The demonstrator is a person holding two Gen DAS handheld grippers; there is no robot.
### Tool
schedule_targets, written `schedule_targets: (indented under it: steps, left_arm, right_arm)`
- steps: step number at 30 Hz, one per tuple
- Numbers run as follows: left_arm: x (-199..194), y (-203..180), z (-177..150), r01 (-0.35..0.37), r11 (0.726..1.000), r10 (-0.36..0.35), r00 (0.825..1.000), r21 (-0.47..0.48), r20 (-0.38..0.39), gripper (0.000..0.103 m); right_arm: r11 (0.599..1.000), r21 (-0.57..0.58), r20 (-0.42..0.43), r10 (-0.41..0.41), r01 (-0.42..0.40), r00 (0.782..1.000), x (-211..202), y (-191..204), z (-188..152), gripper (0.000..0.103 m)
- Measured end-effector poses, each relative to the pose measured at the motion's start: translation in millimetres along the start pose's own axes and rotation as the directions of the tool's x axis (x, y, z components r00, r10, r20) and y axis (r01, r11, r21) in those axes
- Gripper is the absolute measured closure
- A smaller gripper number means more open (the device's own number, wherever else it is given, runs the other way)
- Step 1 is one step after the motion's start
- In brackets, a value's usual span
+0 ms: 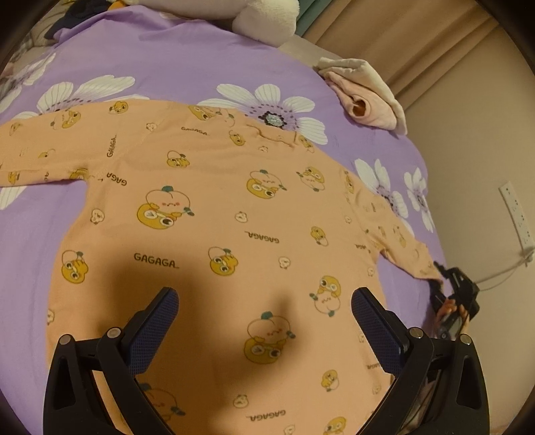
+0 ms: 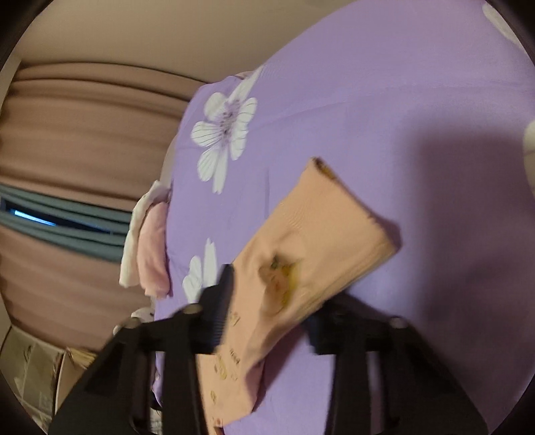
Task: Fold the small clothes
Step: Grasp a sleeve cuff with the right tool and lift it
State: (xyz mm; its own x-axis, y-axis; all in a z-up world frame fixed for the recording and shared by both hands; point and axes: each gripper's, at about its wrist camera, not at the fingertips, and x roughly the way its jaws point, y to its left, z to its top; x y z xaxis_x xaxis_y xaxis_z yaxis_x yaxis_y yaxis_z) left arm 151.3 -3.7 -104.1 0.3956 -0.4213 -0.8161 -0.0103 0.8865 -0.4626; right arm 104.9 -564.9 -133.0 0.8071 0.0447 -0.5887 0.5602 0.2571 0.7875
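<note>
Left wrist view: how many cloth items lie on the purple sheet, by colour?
Orange printed top: 1
Pink folded garment: 1
Cream folded garment: 1
White plush item at the top edge: 1
Dark item at the top left corner, too cut off to identify: 1
Total: 5

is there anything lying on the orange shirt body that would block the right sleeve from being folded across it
Nothing visible lies on the orange shirt; its body is spread flat on the purple sheet. The left gripper hovers open above the lower part, casting a shadow. The right gripper is closed on the sleeve cuff. The folded pink clothes sit apart near the bed edge.
</note>
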Motion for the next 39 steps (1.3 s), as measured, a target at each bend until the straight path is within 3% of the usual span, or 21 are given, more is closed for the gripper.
schedule_targets:
  steps: [1,3,5,9,15,20,25,32,39]
  left_arm:
    - [0,1,1,-0.007,1.000,0.007,1.000,-0.002,0.001,0.001]
    - [-2,4,2,-0.014,1.000,0.014,1.000,-0.005,0.008,0.001]
    - [-4,5,2,-0.025,1.000,0.025,1.000,-0.004,0.014,0.001]
    - [-13,9,1,-0.038,0.999,0.037,0.999,0.002,0.032,0.001]
    - [-30,19,-3,-0.061,0.998,0.061,0.997,0.002,0.051,0.001]
    - [-45,39,-6,-0.069,0.997,0.071,0.995,-0.035,0.063,0.001]
    - [-65,63,-7,-0.065,0.995,0.072,0.993,-0.073,0.090,0.001]
    - [-81,101,-10,-0.065,0.990,0.081,0.990,-0.128,0.118,0.001]
    - [-86,132,-8,-0.071,0.980,0.097,0.986,-0.188,0.133,0.001]
  right_arm:
    - [1.000,0.009,-0.001,-0.009,0.009,1.000,3,-3,1,0.095]
    - [1.000,0.016,0.000,-0.020,0.020,1.000,5,-8,4,0.100]
    - [0.999,-0.021,0.002,-0.029,0.029,1.000,2,-2,2,0.097]
    - [0.970,-0.239,0.011,-0.048,0.049,0.999,-10,42,-11,0.097]
    - [0.848,-0.530,-0.007,-0.024,0.017,1.000,-28,143,-50,0.097]
    - [0.737,-0.676,-0.056,-0.013,-0.028,0.998,-28,213,-105,0.097]
    - [0.598,-0.799,-0.093,-0.016,-0.065,0.996,-10,270,-178,0.098]
    - [0.391,-0.911,-0.152,-0.023,-0.131,0.988,23,313,-289,0.098]
    - [0.045,-0.992,-0.120,-0.150,-0.115,0.981,75,299,-418,0.098]
